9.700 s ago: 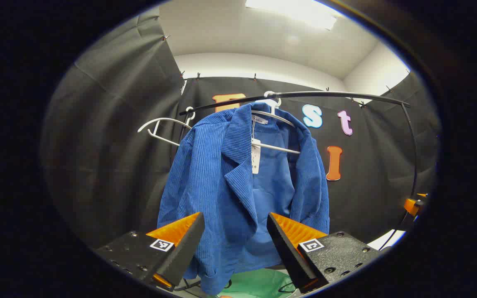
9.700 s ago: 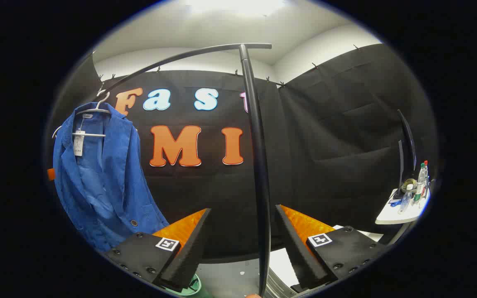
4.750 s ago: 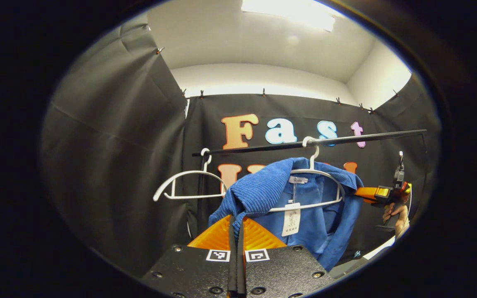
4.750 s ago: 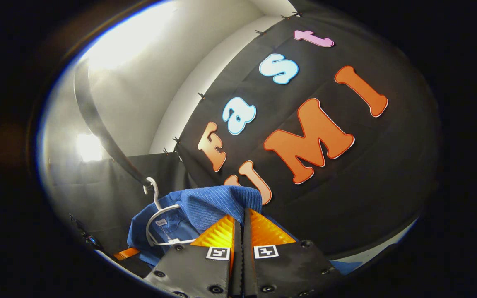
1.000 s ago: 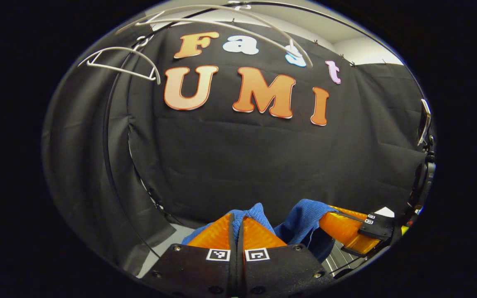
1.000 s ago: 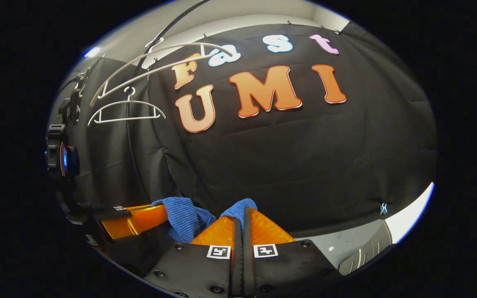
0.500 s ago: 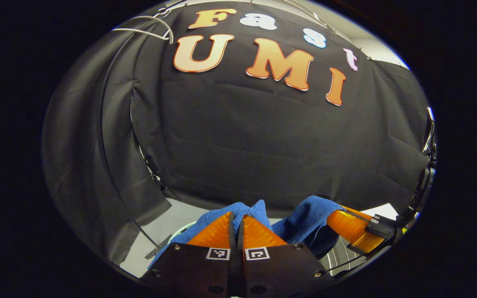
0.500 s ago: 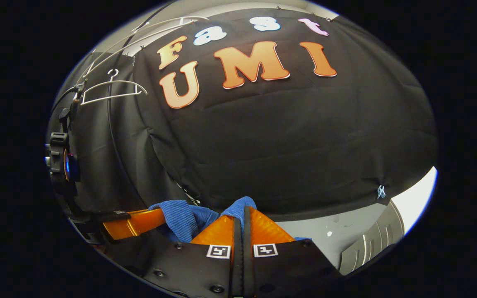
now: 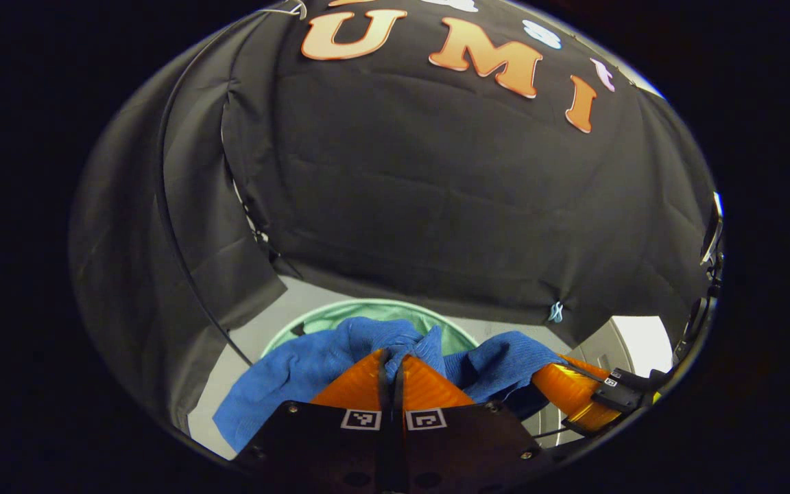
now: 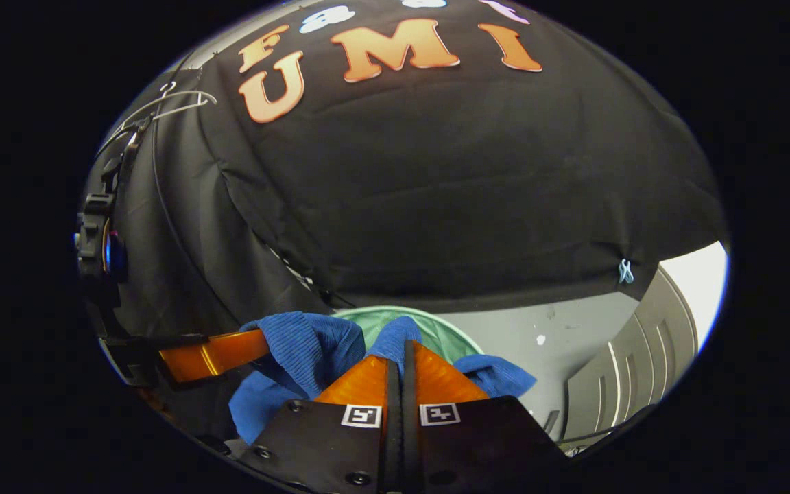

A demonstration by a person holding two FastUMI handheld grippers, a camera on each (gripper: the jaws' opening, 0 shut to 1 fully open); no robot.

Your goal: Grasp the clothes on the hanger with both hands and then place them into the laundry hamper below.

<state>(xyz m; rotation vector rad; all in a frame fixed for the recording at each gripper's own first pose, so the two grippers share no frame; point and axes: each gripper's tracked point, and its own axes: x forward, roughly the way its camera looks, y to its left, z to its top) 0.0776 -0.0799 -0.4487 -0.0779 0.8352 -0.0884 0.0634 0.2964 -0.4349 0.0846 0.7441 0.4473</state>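
Left claw (image 9: 392,360) clenches a fold of the ribbed blue corduroy jacket (image 9: 299,374); right claw (image 10: 402,350) pinches another fold; jacket sags over the round green hamper (image 9: 326,315) on the floor.

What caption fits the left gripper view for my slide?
Left gripper shut on the blue jacket, held above the green hamper, right gripper alongside.
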